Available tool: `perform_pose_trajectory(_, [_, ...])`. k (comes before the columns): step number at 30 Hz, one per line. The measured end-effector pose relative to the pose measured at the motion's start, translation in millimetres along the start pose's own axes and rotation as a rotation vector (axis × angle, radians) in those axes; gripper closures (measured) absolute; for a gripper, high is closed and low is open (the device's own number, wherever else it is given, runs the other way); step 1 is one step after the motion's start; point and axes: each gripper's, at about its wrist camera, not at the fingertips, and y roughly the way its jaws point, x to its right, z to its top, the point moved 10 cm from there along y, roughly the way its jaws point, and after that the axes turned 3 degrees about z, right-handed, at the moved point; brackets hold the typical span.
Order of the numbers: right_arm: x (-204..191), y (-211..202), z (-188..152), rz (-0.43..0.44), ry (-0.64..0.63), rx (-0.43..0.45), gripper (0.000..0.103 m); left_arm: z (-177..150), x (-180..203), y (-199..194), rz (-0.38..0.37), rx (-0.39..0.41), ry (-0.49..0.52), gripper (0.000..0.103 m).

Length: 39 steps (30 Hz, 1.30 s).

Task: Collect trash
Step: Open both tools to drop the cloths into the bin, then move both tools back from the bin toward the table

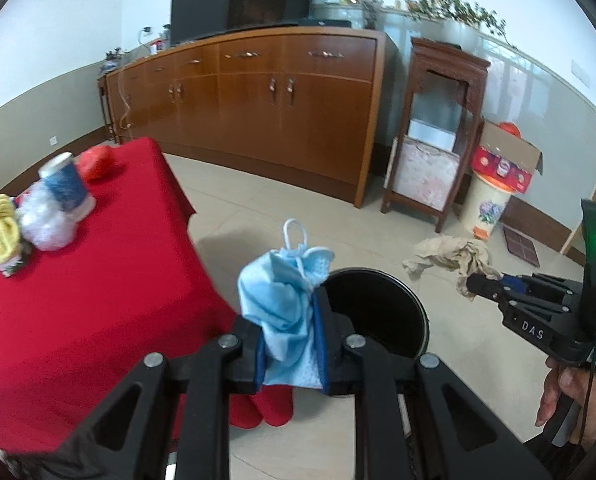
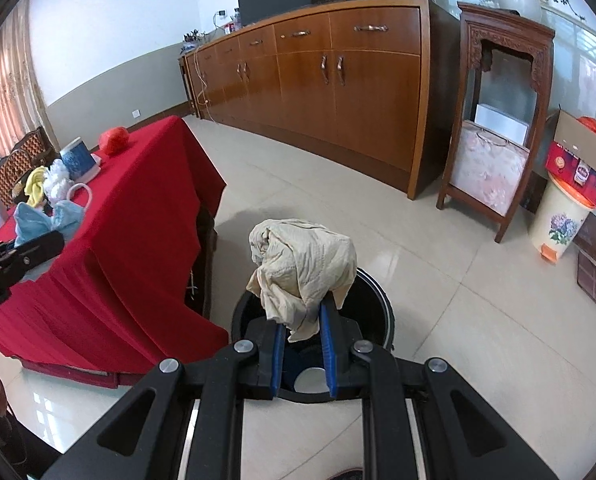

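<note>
L claw (image 1: 288, 344) clamps face mask (image 1: 278, 292), upright | R claw (image 2: 301, 344) clamps paper wad (image 2: 301, 268), upright

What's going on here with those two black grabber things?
A person is clearing trash off a red-covered table with a hand-held gripper in each hand. The left gripper is clamped on a crumpled blue face mask, the right gripper on a wad of beige paper. Both hang over a black bin on the floor, nothing dropped yet.
</note>
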Motion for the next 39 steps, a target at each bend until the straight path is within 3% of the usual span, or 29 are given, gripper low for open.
perform_pose_trajectory(10, [23,29,-22,-0.008,-0.009,-0.102,0.085,-20,38,50,-0.051,-0.107,0.035,0.082])
perform_pose_trajectory(25, [31,103,-53,0.063,-0.131,-0.301,0.085,-56,67,124,-0.111,-0.294,0.033,0.082])
perform_pose_trajectory(28, [38,119,-59,0.081,-0.107,-0.342,0.084,-65,74,136,-0.129,-0.325,0.03,0.078])
perform_pose_trajectory(29, [39,122,-60,0.091,-0.1,-0.353,0.084,-66,78,142,-0.134,-0.333,0.026,0.07])
perform_pose_trajectory(30, [42,130,-64,0.093,-0.099,-0.369,0.081,-68,80,145,-0.148,-0.349,0.019,0.062])
perform_pose_trajectory(31, [45,134,-67,0.079,-0.1,-0.383,0.061,-72,82,150,-0.157,-0.371,0.004,0.037])
perform_pose_trajectory(32, [54,141,-72,0.042,-0.094,-0.402,0.043,-75,80,152,-0.141,-0.377,-0.004,0.021])
perform_pose_trajectory(33, [60,143,-74,0.016,-0.09,-0.401,0.014,-75,77,151,-0.118,-0.369,-0.004,0.019])
perform_pose_trajectory(36, [84,146,-76,-0.052,-0.056,-0.411,0.011,-80,70,149,-0.078,-0.365,0.0,0.009])
perform_pose_trajectory(39, [105,144,-78,-0.116,-0.015,-0.424,0.0,-85,63,147,-0.03,-0.367,0.018,0.002])
